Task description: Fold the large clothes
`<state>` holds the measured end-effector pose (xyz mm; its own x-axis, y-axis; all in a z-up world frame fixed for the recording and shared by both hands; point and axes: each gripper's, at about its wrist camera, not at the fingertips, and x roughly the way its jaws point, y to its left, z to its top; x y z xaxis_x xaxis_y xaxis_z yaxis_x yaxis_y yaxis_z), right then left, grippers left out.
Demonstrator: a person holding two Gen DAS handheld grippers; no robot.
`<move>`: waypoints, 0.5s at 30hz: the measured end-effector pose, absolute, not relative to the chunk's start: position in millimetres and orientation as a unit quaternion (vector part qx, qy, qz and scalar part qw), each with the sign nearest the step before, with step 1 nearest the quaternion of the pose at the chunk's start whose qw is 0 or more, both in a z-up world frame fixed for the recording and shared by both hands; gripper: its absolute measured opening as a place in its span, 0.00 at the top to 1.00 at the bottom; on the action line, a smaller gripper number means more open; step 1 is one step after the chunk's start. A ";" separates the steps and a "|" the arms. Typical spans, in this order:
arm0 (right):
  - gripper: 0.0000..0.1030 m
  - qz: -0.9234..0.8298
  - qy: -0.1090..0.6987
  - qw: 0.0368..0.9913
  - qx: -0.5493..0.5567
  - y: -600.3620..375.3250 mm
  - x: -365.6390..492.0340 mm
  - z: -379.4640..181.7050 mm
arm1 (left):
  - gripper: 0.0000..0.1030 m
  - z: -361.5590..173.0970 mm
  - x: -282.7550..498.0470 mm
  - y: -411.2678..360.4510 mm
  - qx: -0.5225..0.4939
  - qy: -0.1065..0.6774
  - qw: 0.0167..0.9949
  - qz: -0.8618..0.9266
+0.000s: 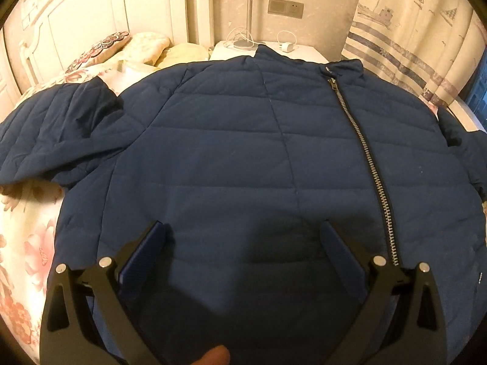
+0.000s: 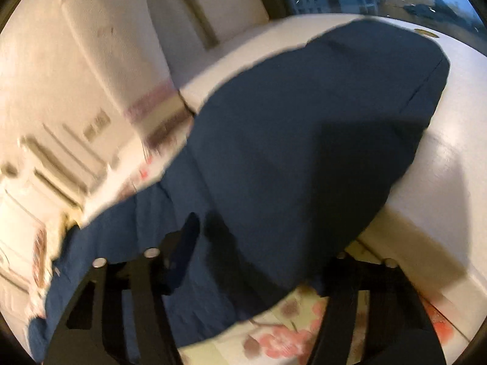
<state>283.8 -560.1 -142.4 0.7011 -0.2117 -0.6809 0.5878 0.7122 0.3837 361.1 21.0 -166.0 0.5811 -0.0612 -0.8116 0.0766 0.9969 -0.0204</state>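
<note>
Left wrist view: navy jacket (image 1: 243, 140) spread flat, zipped, on the floral bedspread (image 1: 24, 237), collar toward the nightstand (image 1: 219, 49); left gripper (image 1: 243, 231) hovers with jaws apart above the hem. Right wrist view, blurred: right gripper (image 2: 258, 237) partly spread around a sleeve (image 2: 304, 140) draped past the bed's edge; contact unclear.
</note>
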 end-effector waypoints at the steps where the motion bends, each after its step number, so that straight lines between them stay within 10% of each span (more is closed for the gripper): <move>1: 0.52 -0.238 0.294 0.876 0.300 -561.2 280.6 -137.3 | 0.02 -166.0 361.1 20.3 0.009 0.455 0.889 -0.038; 5: 0.81 -0.257 0.227 0.917 0.205 -526.9 284.1 -90.5 | 0.02 -165.8 360.5 20.0 0.007 0.454 0.890 -0.038; 15: 0.82 0.031 0.252 0.959 -0.123 -249.1 324.3 -67.3 | 0.02 -165.3 363.1 22.3 0.004 0.461 0.887 -0.041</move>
<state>324.3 -249.1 -67.3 0.8713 -0.0023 -0.4908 -0.1217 0.9677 -0.2207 363.1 22.3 -165.3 0.5719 -0.0688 -0.8174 0.0760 0.9966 -0.0308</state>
